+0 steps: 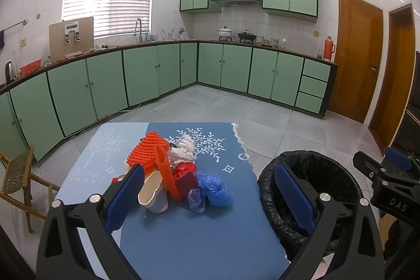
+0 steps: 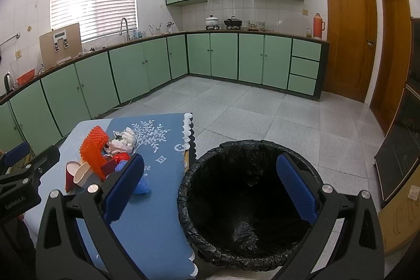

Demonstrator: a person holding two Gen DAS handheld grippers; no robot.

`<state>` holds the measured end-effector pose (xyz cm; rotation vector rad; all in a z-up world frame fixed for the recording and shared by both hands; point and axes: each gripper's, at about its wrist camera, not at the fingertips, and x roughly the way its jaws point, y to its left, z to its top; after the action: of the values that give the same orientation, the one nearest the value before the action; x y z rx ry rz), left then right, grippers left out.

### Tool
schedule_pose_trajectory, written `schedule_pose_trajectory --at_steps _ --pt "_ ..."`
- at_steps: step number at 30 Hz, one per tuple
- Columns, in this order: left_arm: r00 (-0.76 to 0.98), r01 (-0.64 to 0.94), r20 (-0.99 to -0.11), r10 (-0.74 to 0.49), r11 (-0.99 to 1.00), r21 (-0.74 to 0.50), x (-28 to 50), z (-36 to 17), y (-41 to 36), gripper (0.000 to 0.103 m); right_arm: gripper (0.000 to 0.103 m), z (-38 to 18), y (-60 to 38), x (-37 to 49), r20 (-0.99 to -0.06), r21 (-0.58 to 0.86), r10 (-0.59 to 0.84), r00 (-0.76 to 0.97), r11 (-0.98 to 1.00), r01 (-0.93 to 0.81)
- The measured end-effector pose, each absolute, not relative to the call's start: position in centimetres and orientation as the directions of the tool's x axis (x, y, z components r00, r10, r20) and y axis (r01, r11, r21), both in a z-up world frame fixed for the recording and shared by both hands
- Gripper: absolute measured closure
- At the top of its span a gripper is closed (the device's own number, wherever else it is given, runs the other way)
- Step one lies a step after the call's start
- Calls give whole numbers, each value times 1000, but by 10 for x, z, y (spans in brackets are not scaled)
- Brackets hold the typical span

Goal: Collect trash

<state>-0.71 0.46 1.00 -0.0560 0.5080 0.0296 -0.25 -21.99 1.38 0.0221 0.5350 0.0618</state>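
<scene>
Left claw [image 1: 210, 198]: spread wide, empty — above the blue-clothed desk [image 1: 199, 235].
Right claw [image 2: 210, 190]: released — over the black-lined round bin [image 2: 189, 201].
Trash: orange foam netting [image 1: 149, 148], crumpled blue plastic [image 1: 214, 188], piled together.

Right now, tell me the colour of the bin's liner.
Black; the bin liner shows best in the right wrist view.
</scene>
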Motion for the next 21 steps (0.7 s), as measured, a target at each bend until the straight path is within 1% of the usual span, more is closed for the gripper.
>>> schedule_pose_trajectory --at_steps 21 --pt "874 -44 -486 17 998 -44 -7 7 0 6 5 13 -221 -3 -506 40 65 860 998 -53"
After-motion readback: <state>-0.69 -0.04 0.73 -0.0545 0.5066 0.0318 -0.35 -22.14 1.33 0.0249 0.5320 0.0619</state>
